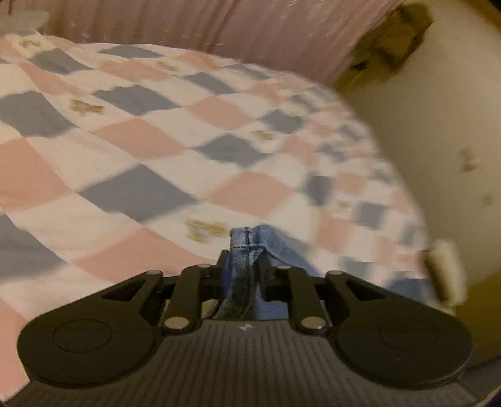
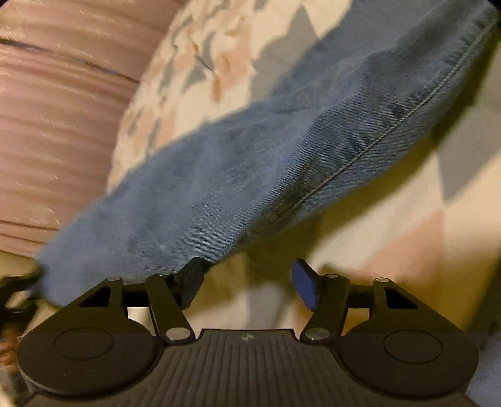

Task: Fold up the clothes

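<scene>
My left gripper [image 1: 243, 260] is shut on a bunched hem of blue denim jeans [image 1: 250, 241] and holds it above the checked bedspread [image 1: 141, 150]. In the right wrist view the jeans [image 2: 238, 169] hang stretched and lifted across the frame, with a stitched seam along their right edge. My right gripper [image 2: 247, 281] is open and empty just below the denim's lower edge; its left finger [image 2: 191, 278] sits right at the cloth, and whether it touches I cannot tell.
The bed's pink, white and grey-blue checked cover [image 2: 407, 238] lies under both grippers. A pink curtain [image 1: 219, 25] hangs behind the bed. A cream wall [image 1: 438, 125] stands to the right. Part of the left gripper [image 2: 15, 294] shows at the far left edge.
</scene>
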Tool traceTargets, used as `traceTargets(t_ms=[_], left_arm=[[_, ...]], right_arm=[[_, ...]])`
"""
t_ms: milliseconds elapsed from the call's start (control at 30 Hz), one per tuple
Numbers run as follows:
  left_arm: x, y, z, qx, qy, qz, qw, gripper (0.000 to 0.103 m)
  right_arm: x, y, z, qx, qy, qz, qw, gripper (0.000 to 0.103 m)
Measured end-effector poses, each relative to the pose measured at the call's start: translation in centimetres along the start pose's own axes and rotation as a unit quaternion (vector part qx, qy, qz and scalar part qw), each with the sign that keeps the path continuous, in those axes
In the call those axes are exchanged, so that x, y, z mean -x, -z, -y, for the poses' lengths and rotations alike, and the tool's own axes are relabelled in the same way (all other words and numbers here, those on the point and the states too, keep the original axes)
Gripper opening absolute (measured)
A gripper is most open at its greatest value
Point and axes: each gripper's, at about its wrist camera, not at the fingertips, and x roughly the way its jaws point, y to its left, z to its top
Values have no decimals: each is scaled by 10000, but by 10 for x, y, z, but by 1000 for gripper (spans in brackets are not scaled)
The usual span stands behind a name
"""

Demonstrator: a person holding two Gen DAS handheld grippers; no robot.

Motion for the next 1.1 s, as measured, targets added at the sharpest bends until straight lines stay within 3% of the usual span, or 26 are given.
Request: traceTargets(t_ms=[67,133,167,267,333,433,500,567,600,633,667,700,767,833,967,1033,1100], left_arm=[[-36,8,-28,390,-617,-362,9967,24],[-55,30,-55,891,-876,-511,9908,25],[-60,42,-68,1171,-894,-576,9874,25],[-60,90,-87,1985,-431,-666,9769,26],[-59,118,-86,2063,-382,-638,9757,28],[-56,137,-79,1688,-539,-467,9831,31],[-55,136,-72,1212,-702,-350,9895,46],[-57,126,-58,362,-1018,-207,9939,61],[-60,121,-52,-9,-1126,-176,9935,63],[-65,116,-47,-351,-1089,-217,9932,62],[-72,112,-41,-677,-1026,-323,9919,55],[-83,110,-34,-952,-883,-641,9895,32],[-94,110,-21,-1384,-875,-1062,9808,13],[-93,111,-9,-1658,-987,-1326,9722,12],[-21,84,9,-648,-277,-1289,9891,12],[20,62,22,-273,75,-1102,9935,12],[52,38,36,-43,338,-915,9952,12]], right_arm=[[-2,-5,-9,60,-89,-65,9999,61],[-3,-6,-15,200,-173,-120,9996,61],[-4,-5,-15,274,-115,-140,9995,61],[-6,1,3,148,27,-340,9993,65],[-16,8,19,-220,212,-560,9980,65],[-21,17,32,-296,415,-703,9962,65],[-19,22,31,-57,441,-795,9958,65],[-20,24,30,121,450,-850,9953,67],[-21,24,30,210,455,-878,9949,69],[-21,25,30,211,434,-873,9950,70],[-23,25,30,190,409,-847,9954,70],[-24,27,30,178,392,-825,9957,71],[-25,30,29,184,364,-780,9961,72],[-24,34,26,291,298,-779,9961,71],[-18,51,6,1465,388,-900,9843,71],[-17,63,-3,1876,171,-986,9771,71],[-20,70,-7,1681,-262,-993,9804,71]])
